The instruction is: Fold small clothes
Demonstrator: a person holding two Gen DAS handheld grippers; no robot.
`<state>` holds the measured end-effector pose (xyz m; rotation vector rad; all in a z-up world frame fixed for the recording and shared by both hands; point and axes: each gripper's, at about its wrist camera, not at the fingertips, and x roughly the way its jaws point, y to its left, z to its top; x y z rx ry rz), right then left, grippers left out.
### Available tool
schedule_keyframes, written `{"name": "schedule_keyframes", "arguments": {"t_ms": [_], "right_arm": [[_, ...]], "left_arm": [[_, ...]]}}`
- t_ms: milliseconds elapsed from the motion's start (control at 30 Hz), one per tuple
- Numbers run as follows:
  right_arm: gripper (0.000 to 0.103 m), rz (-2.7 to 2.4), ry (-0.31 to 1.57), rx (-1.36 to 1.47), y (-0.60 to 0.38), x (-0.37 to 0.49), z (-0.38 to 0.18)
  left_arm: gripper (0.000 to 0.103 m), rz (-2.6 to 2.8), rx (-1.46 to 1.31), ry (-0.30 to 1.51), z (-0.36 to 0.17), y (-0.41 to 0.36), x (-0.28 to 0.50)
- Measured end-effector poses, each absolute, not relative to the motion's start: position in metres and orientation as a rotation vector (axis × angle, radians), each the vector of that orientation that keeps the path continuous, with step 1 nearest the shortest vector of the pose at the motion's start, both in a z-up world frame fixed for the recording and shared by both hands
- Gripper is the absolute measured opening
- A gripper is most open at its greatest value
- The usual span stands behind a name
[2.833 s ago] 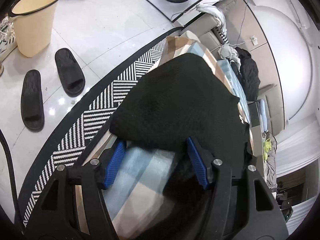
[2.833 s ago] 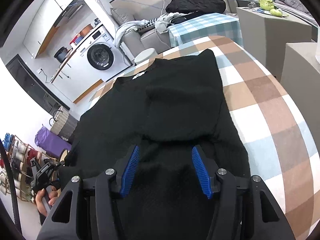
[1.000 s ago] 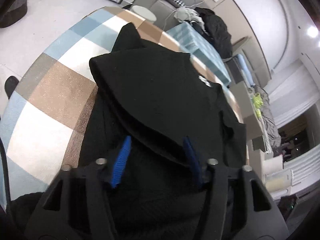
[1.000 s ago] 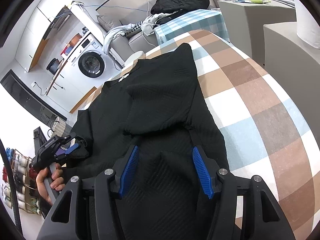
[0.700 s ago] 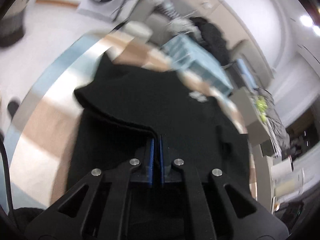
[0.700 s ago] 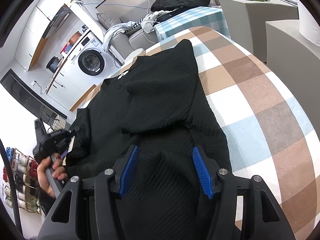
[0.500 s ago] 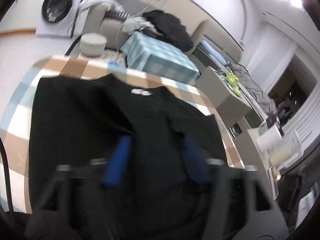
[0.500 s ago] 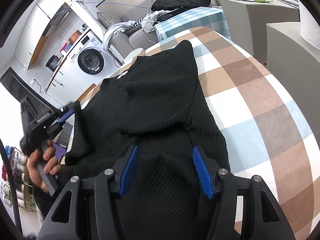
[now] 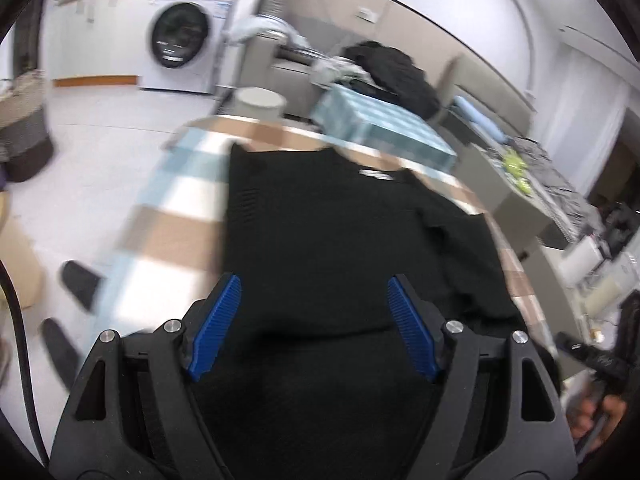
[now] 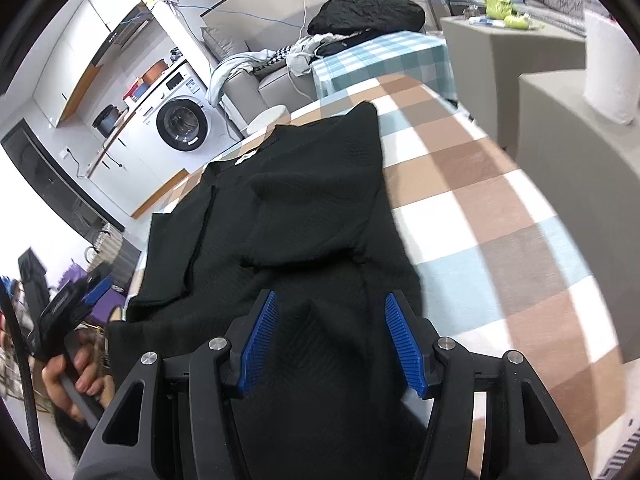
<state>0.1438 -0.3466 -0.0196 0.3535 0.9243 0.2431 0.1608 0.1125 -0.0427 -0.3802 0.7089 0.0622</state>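
Note:
A black knit sweater (image 10: 312,208) lies face up on the checked tablecloth (image 10: 480,208), white neck label (image 10: 245,158) at the far end. Its sleeve on the right is folded across the chest and its left side is folded inward. My right gripper (image 10: 328,332) hovers low over the hem, jaws opening slightly; a ridge of cloth rises between the pads without being pressed. My left gripper (image 9: 313,324) is open and empty, raised above the sweater (image 9: 340,240) near its left side. In the right wrist view the left gripper (image 10: 80,296) is at the left table edge, in a hand (image 10: 68,376).
Beyond the table stand a washing machine (image 9: 180,40), a white stool (image 9: 260,100), a sofa piled with clothes (image 10: 360,16) and a small checked table (image 10: 380,60). Grey cabinets (image 10: 560,112) flank the right side. Black slippers (image 9: 80,284) lie on the floor at left.
My left gripper, shut on the sweater's folded left side a moment ago, has opened, let go, and lifted back from it. The right gripper has stayed put.

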Motion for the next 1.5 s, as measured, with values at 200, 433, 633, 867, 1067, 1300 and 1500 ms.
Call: {"name": "schedule_keyframes", "arguments": {"t_ms": [200,433,633,867,1067,1300,1500], "right_arm": [[0.062,0.213,0.956,0.289,-0.37,0.119,-0.027],[0.062,0.366,1.04,0.189,-0.357,0.092,-0.054],[0.062,0.104,1.017,0.233,-0.381,0.118,-0.07],[0.062,0.171,1.003,0.282,-0.403,0.103,-0.065],[0.062,0.266,1.016,0.218,-0.389,0.082,-0.073],[0.005,0.312,0.93,0.165,-0.375,0.072,-0.066],[0.004,0.344,0.746,0.263,-0.395,0.054,-0.03]], "left_arm": [[0.074,0.203,-0.344,0.754,-0.06,0.149,0.082],[0.074,0.252,-0.347,0.828,-0.088,0.17,0.031],[0.074,0.251,-0.358,0.835,-0.095,0.171,0.026],[0.074,0.221,-0.355,0.881,-0.102,0.165,0.04],[0.063,0.192,-0.31,0.929,-0.113,0.153,0.046],[0.005,0.173,-0.286,0.844,-0.102,0.149,0.033],[0.004,0.151,-0.27,0.734,-0.07,0.139,0.003]]}}
